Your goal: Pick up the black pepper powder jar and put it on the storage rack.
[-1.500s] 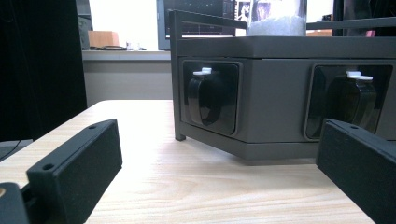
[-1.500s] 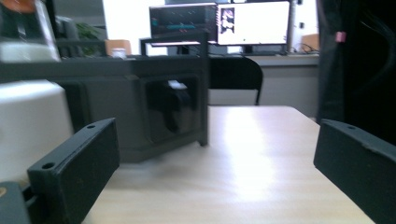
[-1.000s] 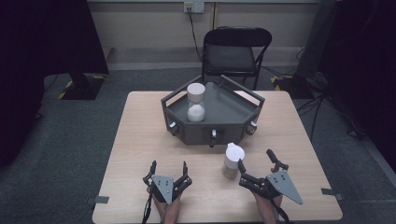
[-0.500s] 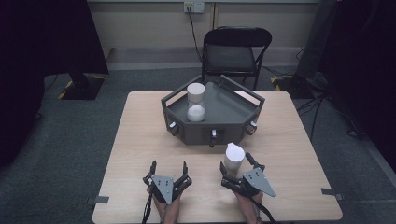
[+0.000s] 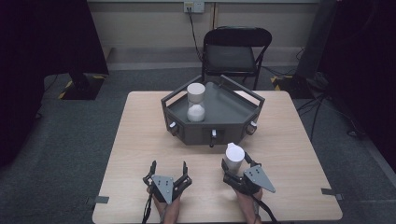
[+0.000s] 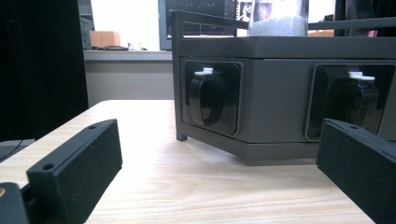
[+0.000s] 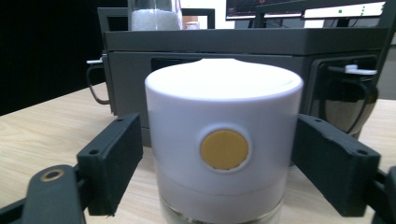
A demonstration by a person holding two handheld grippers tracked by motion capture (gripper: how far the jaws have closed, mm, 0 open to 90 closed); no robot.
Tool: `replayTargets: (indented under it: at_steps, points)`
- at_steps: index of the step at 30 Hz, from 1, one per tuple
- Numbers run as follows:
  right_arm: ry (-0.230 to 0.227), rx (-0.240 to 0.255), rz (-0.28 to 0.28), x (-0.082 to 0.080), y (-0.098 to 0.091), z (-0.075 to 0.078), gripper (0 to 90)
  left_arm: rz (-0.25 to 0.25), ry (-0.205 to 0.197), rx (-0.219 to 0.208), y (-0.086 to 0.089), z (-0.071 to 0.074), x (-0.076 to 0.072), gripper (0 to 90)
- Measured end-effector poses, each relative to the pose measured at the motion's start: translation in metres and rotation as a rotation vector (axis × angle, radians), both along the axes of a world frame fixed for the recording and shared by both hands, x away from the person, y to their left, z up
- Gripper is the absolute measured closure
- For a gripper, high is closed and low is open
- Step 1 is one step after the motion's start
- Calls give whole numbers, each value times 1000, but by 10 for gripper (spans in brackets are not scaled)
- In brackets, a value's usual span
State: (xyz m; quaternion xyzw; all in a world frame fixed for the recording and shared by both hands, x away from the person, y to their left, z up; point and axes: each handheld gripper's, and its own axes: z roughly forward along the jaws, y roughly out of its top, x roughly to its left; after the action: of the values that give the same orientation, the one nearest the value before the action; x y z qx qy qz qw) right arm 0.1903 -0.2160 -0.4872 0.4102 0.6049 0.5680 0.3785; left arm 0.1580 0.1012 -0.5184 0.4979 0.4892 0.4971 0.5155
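Observation:
A small container with a white cap (image 5: 233, 154) stands on the wooden table (image 5: 140, 140) in front of a dark grey six-sided tray (image 5: 229, 109). In the right gripper view the cap (image 7: 224, 107) carries a yellow dot. My right gripper (image 5: 235, 164) (image 7: 219, 163) is open, its jaws close on either side of the container. My left gripper (image 5: 168, 166) (image 6: 219, 154) rests open on the table to the left, with nothing between its fingers. An hourglass with white sand (image 5: 196, 102) stands in the tray.
The tray's front faces hold recesses with black ring-shaped pulls (image 6: 210, 100) topped by white tabs. A black folding chair (image 5: 233, 51) stands behind the table. Bare tabletop lies left and right of the tray.
My right gripper has moved left and forward from beside the container until its jaws flank it. The left gripper has not moved.

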Motion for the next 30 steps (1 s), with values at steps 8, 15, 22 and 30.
replayTargets:
  at_steps: [8, 15, 22, 30]
  points:
    - [27, -17, 2, 4, -1, 5, 289, 0, 0, 0, 0, 0, 0, 0]
    - [33, -26, 9, 4, -2, 8, 293, 1, 0, 0, 0, 0, 0, 0]
    - [45, -24, 15, 5, -4, 11, 294, 2, 0, 0, 0, 0, 0, 0]
    - [34, -25, 29, 3, -7, 13, 295, 4, 0, 0, -1, 0, 0, 0]
